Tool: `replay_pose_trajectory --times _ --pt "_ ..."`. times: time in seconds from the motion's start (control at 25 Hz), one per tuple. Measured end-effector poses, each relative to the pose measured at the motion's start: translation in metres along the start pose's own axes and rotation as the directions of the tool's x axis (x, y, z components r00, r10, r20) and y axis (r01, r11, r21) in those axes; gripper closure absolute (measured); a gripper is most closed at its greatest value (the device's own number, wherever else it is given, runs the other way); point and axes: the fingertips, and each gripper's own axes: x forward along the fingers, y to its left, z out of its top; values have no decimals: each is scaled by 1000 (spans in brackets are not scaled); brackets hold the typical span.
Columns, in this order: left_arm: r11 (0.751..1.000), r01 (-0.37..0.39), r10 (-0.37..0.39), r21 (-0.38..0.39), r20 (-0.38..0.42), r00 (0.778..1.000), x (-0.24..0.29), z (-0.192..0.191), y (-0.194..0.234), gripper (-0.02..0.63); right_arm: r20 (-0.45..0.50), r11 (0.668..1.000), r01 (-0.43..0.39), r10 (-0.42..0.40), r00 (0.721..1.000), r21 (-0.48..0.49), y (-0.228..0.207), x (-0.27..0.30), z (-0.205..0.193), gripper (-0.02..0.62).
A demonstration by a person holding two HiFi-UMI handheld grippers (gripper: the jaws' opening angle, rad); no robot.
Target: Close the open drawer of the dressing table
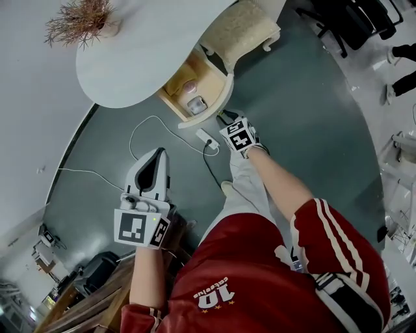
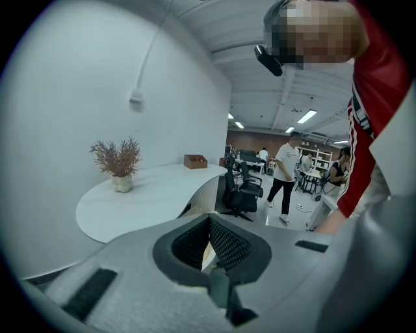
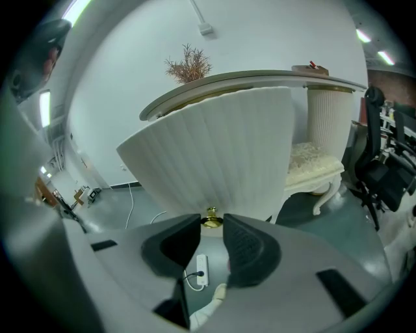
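Right gripper view: the right gripper (image 3: 212,227) is held with jaws partly apart and empty, the knob (image 3: 210,218) of the open drawer (image 3: 214,153) being framed at their tips under the table (image 3: 260,78), while the left gripper (image 2: 208,218) is kept closed on nothing.

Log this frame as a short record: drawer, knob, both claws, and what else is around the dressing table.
Drawer: open, small items inside
Right claw: jaws apart, at the drawer front
Knob: gold, at that claw's tips, not pinched
Left claw: tips together, empty, away from the drawer
Tabletop: white, dried plant on it
Floor: power strip below the drawer
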Motion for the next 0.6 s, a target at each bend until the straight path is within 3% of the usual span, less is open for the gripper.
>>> replay_pose_trajectory --times 0.28,0.48,0.6 --pt "1000 -26 26 -17 -3 1000 9 -4 12 603 3 1000 -7 7 1000 -9 0 8 10 485" --pt "999 -51 51 17 -2 999 19 -8 21 604 -3 999 -6 6 1000 -53 -4 11 21 488" --pt "996 -84 84 -10 13 996 22 -10 31 603 18 999 -21 22 1000 -40 -2 20 27 489"
